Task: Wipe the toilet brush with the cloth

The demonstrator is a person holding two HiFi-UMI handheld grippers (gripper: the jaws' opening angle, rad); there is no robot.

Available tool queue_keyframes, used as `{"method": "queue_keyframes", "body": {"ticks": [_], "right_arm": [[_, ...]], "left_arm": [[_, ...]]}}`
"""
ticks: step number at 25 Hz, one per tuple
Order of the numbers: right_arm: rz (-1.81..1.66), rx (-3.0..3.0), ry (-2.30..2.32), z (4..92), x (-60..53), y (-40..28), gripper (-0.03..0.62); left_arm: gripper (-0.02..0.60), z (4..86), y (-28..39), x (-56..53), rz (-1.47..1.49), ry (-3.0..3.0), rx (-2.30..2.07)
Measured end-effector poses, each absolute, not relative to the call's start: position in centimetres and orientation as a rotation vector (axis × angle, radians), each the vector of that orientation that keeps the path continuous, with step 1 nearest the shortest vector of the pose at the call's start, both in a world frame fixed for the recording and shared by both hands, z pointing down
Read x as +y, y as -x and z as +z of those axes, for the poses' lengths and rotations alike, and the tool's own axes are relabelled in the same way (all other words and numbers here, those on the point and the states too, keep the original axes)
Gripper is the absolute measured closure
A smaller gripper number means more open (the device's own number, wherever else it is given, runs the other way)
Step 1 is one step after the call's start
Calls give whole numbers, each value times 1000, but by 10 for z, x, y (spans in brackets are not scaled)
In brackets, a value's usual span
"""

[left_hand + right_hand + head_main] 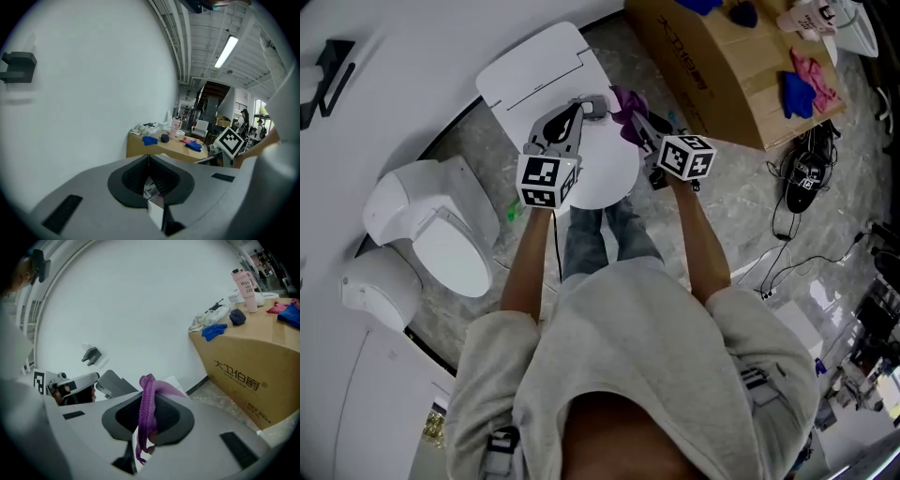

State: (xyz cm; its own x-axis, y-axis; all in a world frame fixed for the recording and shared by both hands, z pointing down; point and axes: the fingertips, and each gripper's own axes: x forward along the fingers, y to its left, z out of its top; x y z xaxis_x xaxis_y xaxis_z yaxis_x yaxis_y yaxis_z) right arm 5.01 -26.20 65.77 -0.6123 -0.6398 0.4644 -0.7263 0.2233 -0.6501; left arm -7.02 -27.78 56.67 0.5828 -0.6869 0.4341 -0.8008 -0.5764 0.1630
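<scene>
My left gripper (584, 107) hovers over the tabletop's (605, 178) far edge, fingers closed on nothing. I can't pick out the brush in any view. By the far right edge, the right gripper (641, 127) pinches the cloth (149, 404), which looks soft, light and limp. I'd bunch more of it and take the brush by its stiff handle.

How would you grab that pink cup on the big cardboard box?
Take the pink cup round the middle of its body, coming in from the side. It stands upright and tall on the cardboard box, so its straight sides probably suit two jaws better than its top.
</scene>
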Motion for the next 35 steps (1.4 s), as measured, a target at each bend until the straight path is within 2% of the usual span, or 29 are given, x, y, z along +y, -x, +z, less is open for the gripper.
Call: {"method": "queue_keyframes", "body": {"ticks": [8, 19, 35], "right_arm": [[1401, -2474, -1313, 638, -273, -36, 530], [1666, -2434, -1271, 672, -277, 0, 530], [1825, -2232, -1268, 736, -275, 25, 530]], "left_arm": [[560, 566, 69, -277, 469, -2472, -1218], [560, 564, 67, -279, 464, -2482, -1225], [560, 561, 70, -283, 433, -2491, -1206]]}}
